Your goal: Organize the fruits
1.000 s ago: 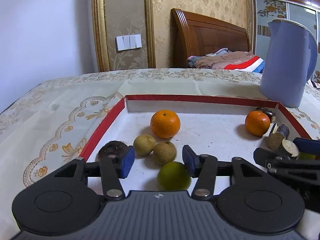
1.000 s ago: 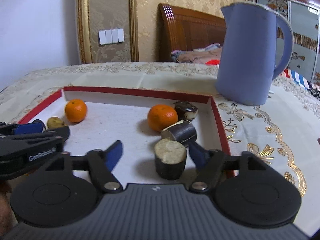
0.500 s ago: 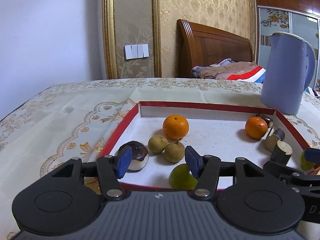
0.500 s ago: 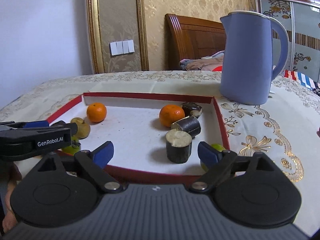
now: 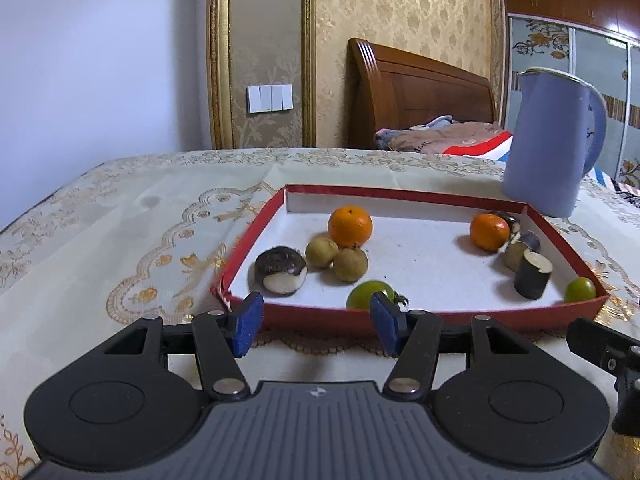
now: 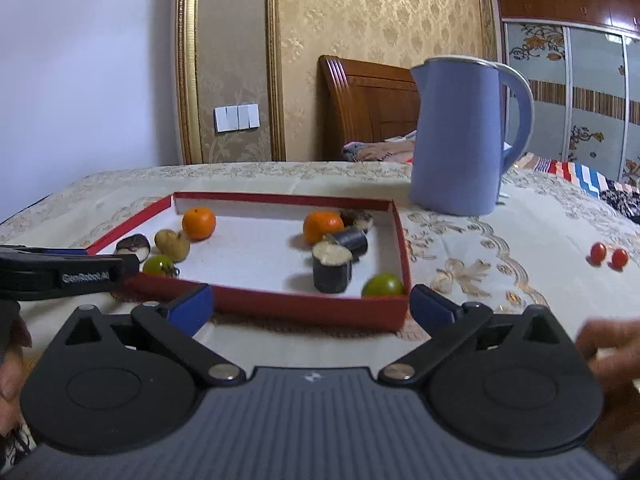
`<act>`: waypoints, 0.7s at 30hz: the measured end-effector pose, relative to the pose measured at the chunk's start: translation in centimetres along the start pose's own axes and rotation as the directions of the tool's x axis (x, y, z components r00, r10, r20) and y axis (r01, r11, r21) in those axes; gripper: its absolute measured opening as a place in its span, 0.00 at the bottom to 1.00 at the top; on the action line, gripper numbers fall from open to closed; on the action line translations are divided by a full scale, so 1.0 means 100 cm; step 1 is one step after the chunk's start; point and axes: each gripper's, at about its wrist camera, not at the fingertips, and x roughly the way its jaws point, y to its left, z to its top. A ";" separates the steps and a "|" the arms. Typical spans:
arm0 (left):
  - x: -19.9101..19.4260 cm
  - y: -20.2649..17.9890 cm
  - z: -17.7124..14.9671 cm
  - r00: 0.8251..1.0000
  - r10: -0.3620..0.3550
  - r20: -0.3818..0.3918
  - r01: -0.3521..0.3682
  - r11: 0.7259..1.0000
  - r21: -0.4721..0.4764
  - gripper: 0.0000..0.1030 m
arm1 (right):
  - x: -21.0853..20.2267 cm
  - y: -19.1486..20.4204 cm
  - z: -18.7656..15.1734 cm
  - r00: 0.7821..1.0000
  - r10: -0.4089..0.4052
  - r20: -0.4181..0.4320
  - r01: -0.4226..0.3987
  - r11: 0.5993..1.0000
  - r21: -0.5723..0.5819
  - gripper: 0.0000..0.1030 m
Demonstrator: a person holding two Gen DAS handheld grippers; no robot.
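The left gripper (image 5: 316, 326) hangs just in front of the red tray (image 5: 440, 314), its blue pads partly apart with nothing between them. The right gripper (image 6: 312, 306) sits in front of the tray too, and its jaws are opening wide, holding nothing. Inside the tray, close to the front wall, lies a green fruit (image 5: 370, 293) on the left side and another green fruit (image 6: 383, 285) in the right corner. A dark stubby piece with a pale top (image 6: 332, 266) stands upright near that corner, and a second dark piece (image 6: 352, 240) lies on its side just behind it. On the left, a dark round one with a white patch (image 5: 281, 270) sits beside two small brown fruits (image 5: 336, 258) that touch each other. Farther back are two oranges, one (image 5: 350, 226) on the left and one (image 6: 322, 226) on the right. Two little red fruits (image 6: 608, 256) lie on the tablecloth (image 5: 120, 240), well apart from the tray. A blue jug (image 6: 460, 136) stands behind the tray.
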 end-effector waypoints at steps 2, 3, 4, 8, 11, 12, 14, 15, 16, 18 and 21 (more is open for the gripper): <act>0.000 0.001 -0.002 1.000 -0.008 -0.015 0.008 1.000 -0.003 0.56 | 0.000 -0.003 -0.002 1.000 -0.002 -0.016 0.003 1.000 0.009 1.00; 0.000 0.001 -0.003 1.000 -0.012 -0.024 0.012 1.000 -0.004 0.56 | 0.001 -0.004 -0.003 1.000 -0.003 -0.029 0.003 1.000 0.012 1.00; 0.000 0.001 -0.003 0.999 -0.013 -0.030 0.012 1.000 -0.007 0.56 | 0.002 -0.004 -0.004 0.999 0.000 -0.045 0.001 1.000 0.012 1.00; -0.002 0.002 -0.008 0.999 -0.017 -0.042 0.016 1.000 -0.008 0.56 | 0.007 -0.005 -0.007 0.996 0.000 -0.086 0.002 1.000 0.024 1.00; -0.001 0.001 -0.010 0.998 -0.019 -0.057 0.019 1.000 -0.003 0.56 | 0.011 -0.006 -0.008 0.994 -0.005 -0.109 0.008 0.999 0.035 1.00; -0.001 0.000 -0.010 0.998 -0.017 -0.059 0.017 1.000 0.000 0.56 | 0.012 -0.006 -0.008 0.993 -0.004 -0.116 0.008 0.999 0.037 1.00; -0.001 0.001 -0.011 0.998 -0.016 -0.062 0.016 1.000 0.000 0.56 | 0.015 -0.005 -0.009 0.991 -0.004 -0.132 0.009 0.999 0.034 1.00; -0.001 0.002 -0.011 0.998 -0.020 -0.065 0.019 1.000 -0.003 0.56 | 0.016 -0.005 -0.008 0.990 -0.007 -0.139 0.011 0.999 0.032 1.00; -0.002 0.002 -0.012 0.998 -0.019 -0.066 0.019 1.000 -0.006 0.56 | 0.017 -0.004 -0.008 0.990 -0.009 -0.142 0.013 0.999 0.033 1.00; -0.004 0.001 -0.013 0.998 -0.018 -0.068 0.017 1.000 -0.010 0.56 | 0.018 -0.004 -0.008 0.989 -0.008 -0.146 0.013 0.999 0.032 1.00; -0.003 -0.002 -0.015 0.997 -0.021 -0.079 0.022 1.000 0.006 0.56 | 0.021 -0.001 -0.008 0.986 -0.014 -0.165 0.017 1.000 0.017 1.00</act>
